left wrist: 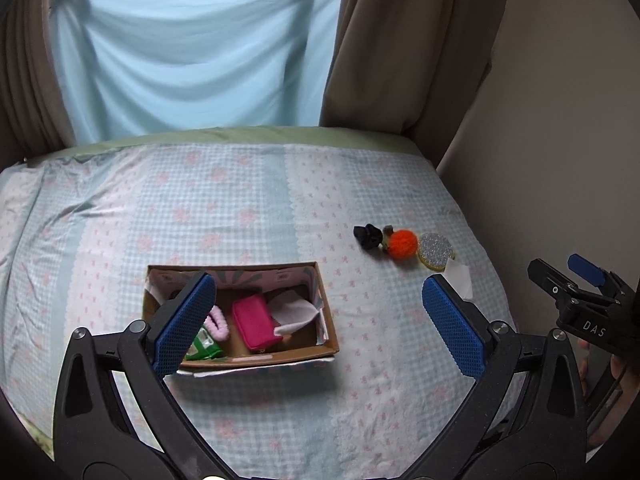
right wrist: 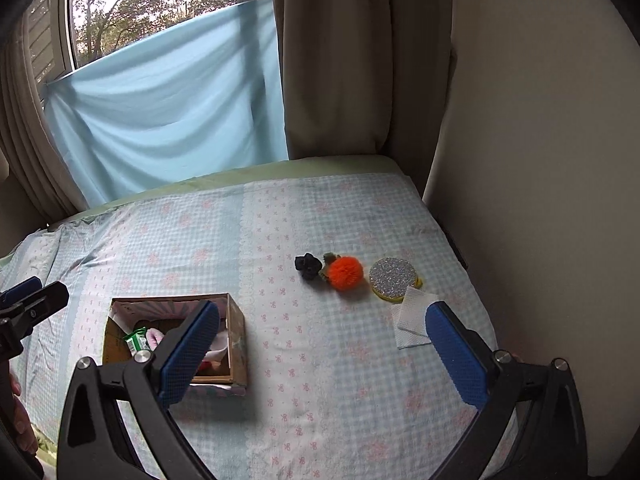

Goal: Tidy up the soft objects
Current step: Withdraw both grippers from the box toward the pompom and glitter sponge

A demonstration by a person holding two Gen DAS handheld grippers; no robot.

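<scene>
A cardboard box point(left wrist: 326, 316) point(right wrist: 238, 344) sits on the bed. It holds a pink pouch point(left wrist: 254, 322), a pink scrunchie point(left wrist: 219, 322), a green packet point(left wrist: 204, 346) point(right wrist: 138, 342) and a white cloth point(left wrist: 294, 312). On the bed to the right lie a black scrunchie point(left wrist: 368, 235) point(right wrist: 308, 265), an orange pompom point(left wrist: 402, 244) point(right wrist: 346, 273), a glittery round sponge point(left wrist: 435, 256) point(right wrist: 394, 279) and a white tissue point(left wrist: 460, 278) point(right wrist: 412, 318). My left gripper point(left wrist: 320, 320) is open and empty above the box. My right gripper point(right wrist: 324, 348) is open and empty over the bed, between the box and the tissue.
The bed has a light checked cover point(left wrist: 240, 208) point(right wrist: 320, 380). A blue sheet point(left wrist: 192, 48) and beige curtains point(left wrist: 400, 40) hang behind it. A wall point(right wrist: 540, 160) runs along the bed's right edge. The right gripper also shows at the left wrist view's right edge point(left wrist: 576, 292).
</scene>
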